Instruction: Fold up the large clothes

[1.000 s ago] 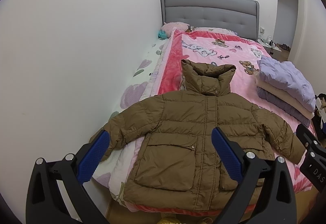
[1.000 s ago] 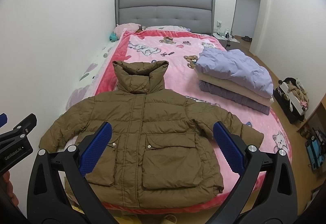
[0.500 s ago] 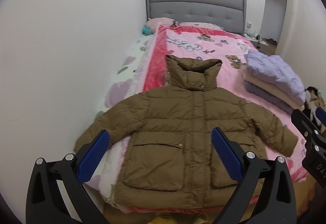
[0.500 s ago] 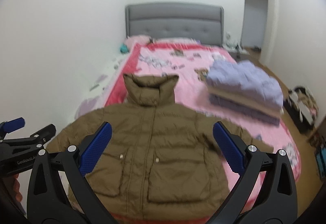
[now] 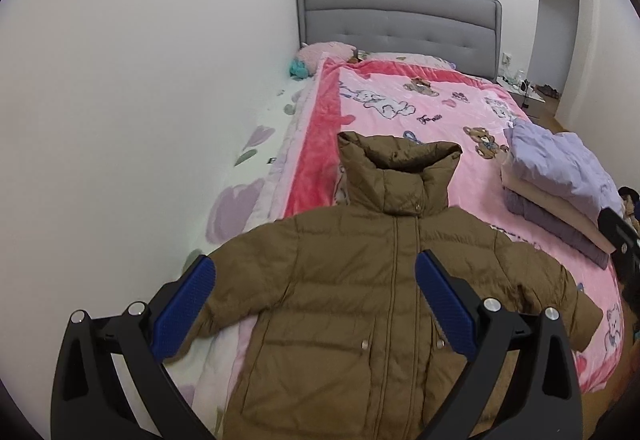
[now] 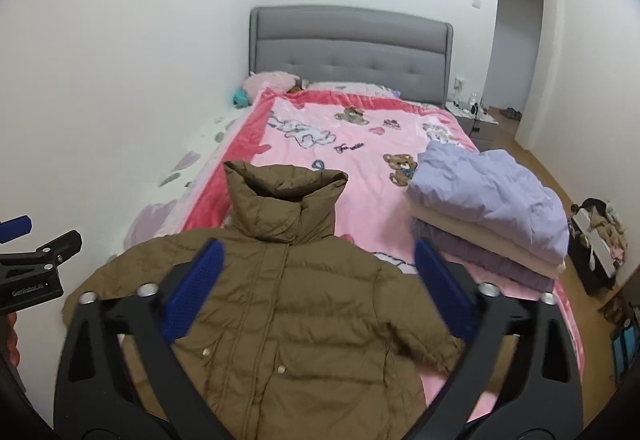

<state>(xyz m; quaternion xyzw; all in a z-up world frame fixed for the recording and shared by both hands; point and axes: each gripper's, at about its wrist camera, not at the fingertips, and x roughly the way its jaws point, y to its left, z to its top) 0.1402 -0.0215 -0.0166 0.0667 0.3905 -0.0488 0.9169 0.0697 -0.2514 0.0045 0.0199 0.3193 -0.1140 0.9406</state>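
A brown puffer jacket lies flat, front up, at the foot of the bed, sleeves spread and hood toward the headboard. It also shows in the right wrist view. My left gripper is open and empty, held above the jacket's left chest and sleeve. My right gripper is open and empty, held above the jacket's right shoulder. The left gripper's body also shows at the left edge of the right wrist view.
A pink cartoon blanket covers the bed. A stack of folded clothes, lilac on top, sits on the bed's right side. A white wall runs along the left. A grey headboard, nightstand and doorway are at the back; bags on the floor right.
Both grippers have moved forward and closer over the jacket, so it looms larger and lower in both views. Both stay open and empty. The jacket has not moved.
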